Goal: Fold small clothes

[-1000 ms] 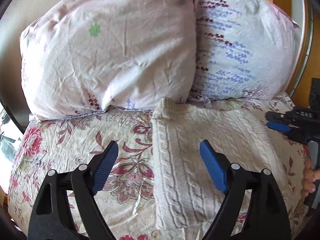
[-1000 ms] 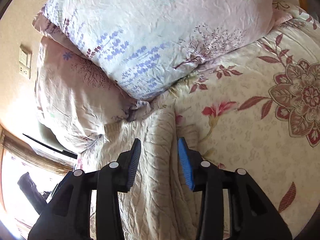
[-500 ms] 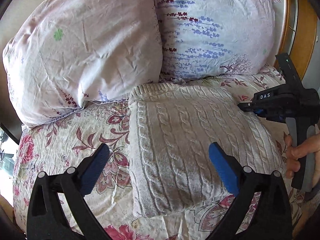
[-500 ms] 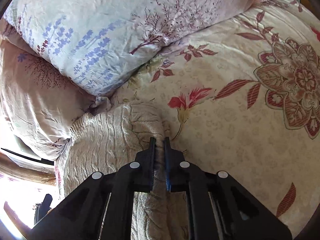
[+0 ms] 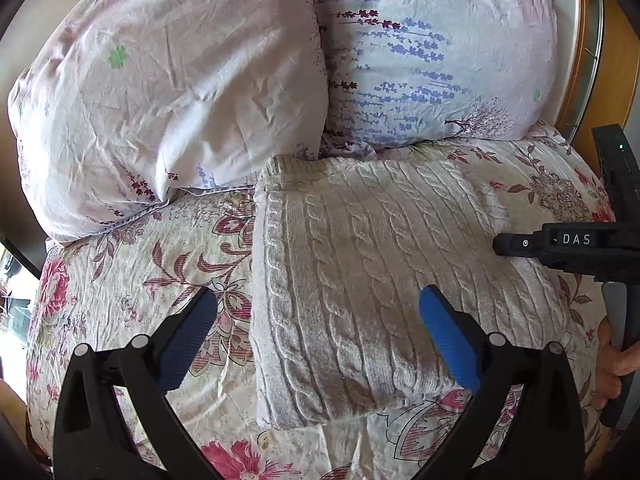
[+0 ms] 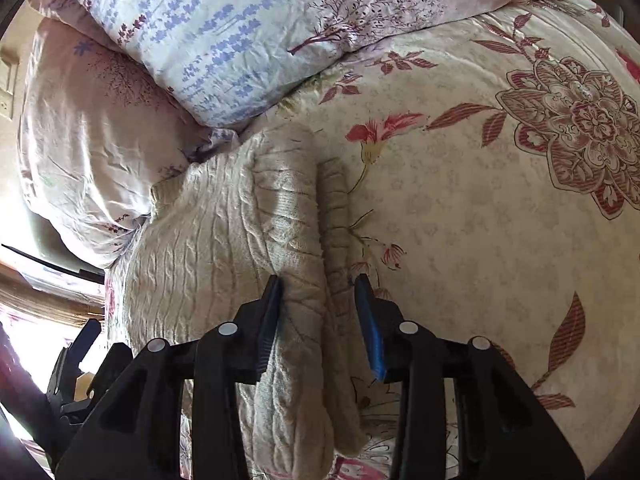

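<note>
A cream cable-knit sweater (image 5: 360, 280) lies folded in a thick rectangle on the floral bedsheet (image 5: 140, 272), just below two pillows. My left gripper (image 5: 316, 296) hovers wide open over the sweater's near left part, one finger over the sheet and one over the knit, holding nothing. My right gripper (image 6: 318, 280) straddles the sweater's (image 6: 208, 240) rolled right edge; its jaws are opening. The left pad still rests against the knit and the right pad stands apart from it. The right gripper's body (image 5: 560, 244) also shows at the sweater's right side.
A pale pink pillow (image 5: 180, 80) and a lavender-print pillow (image 5: 432, 52) lean at the head of the bed, touching the sweater's far edge. A wooden headboard (image 5: 616, 40) rises at the right. A hand (image 5: 616, 360) holds the right tool. Bare sheet (image 6: 480, 220) stretches right of the sweater.
The right gripper pinched shut on the sweater's rolled edge, then opened and let it go. The left gripper widened and drifted over the sweater, then held still.
</note>
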Tool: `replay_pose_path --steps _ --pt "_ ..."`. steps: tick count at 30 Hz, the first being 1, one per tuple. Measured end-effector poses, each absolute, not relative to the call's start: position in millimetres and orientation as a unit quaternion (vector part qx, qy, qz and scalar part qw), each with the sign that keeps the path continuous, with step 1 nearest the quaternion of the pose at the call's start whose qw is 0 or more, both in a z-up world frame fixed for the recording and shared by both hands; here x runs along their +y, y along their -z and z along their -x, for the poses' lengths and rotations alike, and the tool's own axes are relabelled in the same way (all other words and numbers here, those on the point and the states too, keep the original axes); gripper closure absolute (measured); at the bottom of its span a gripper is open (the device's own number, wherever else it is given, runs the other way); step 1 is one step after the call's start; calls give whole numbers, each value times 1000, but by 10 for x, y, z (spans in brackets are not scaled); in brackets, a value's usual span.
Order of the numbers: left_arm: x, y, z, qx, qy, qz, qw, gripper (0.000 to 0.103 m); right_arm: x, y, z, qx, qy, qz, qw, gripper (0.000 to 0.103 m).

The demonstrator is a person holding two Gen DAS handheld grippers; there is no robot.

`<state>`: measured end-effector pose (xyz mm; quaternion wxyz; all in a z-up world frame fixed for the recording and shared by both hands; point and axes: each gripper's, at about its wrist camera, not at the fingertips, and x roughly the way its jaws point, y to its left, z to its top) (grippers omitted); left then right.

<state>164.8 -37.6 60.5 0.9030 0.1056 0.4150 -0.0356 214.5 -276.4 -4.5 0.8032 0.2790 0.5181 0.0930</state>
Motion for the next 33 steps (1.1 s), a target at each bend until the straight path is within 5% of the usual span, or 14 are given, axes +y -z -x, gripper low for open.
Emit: replay_pose_path --steps 8,19,20,22,23,33 --pt "-289 -610 -1602 412 14 -100 906 2 -2433 -565 -1655 398 -178 -193 879 57" --pt "-128 -231 -1694 476 20 -31 879 2 -2260 -205 -1559 461 -165 -197 850 56" --pt "-114 -246 -1693 478 19 -27 878 2 -2269 -266 -1506 454 -158 -189 856 52" --pt "-101 -312 -1642 465 9 -37 885 2 -2257 -385 -1384 436 -121 -155 878 25" --pt "-97 -346 -1604 456 1 -48 889 2 -2243 -442 -1300 425 -84 -129 892 1" --pt "287 -394 -1170 430 -29 -35 901 2 -2102 18 -971 475 14 -34 879 1"
